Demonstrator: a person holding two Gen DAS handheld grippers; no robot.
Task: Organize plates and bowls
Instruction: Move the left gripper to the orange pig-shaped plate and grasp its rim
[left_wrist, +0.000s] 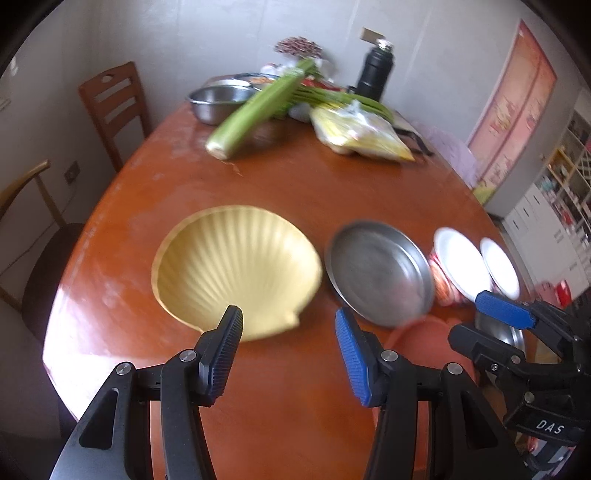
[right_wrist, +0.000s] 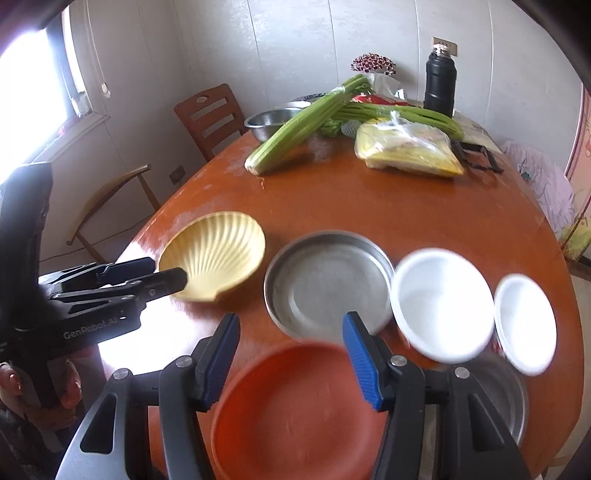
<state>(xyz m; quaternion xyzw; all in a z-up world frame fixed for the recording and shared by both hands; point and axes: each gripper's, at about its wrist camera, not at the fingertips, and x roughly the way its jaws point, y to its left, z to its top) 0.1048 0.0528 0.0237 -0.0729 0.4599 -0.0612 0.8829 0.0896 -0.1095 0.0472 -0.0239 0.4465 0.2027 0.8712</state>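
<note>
Item 1. Shell-shaped yellow dish (right_wrist: 216, 254): near the desk's (right_wrist: 388, 206) left edge, toward the near end. Looks like ribbed ceramic or melamine; judged stiff, medium wt, chips if knocked. Best hold: the near rim by the small notch. Left claw (left_wrist: 288, 332) is wide open, empty, its left finger over that rim; cannot tell if it touches.

Item 2. Steel pan (right_wrist: 328, 280): just right of the shell dish, apart from it. Prob. light, rigid, slick; thin upright rim suits a pinch.

Item 3. Large white bowl (right_wrist: 441, 304) and small white bowl (right_wrist: 524, 321): right of the pan, toward the desk's right edge. The left view shows red pattern outside. Judged ceramic, fragile, glazed and slippery; pinch wall at the rim, lift slow.

Item 4. Orange plate (right_wrist: 295, 410): at the near edge, below the right claw (right_wrist: 291, 354), which is wide open, holding nothing. Looks like plastic; light, tough, shallow rim.

Item 5. Second steel dish (right_wrist: 506, 391): near-right corner, partly hidden by the claw.

Misc., far end: steel basin (right_wrist: 269, 120), celery (right_wrist: 306, 122), black flask (right_wrist: 439, 81), bagged food (right_wrist: 406, 149).
</note>
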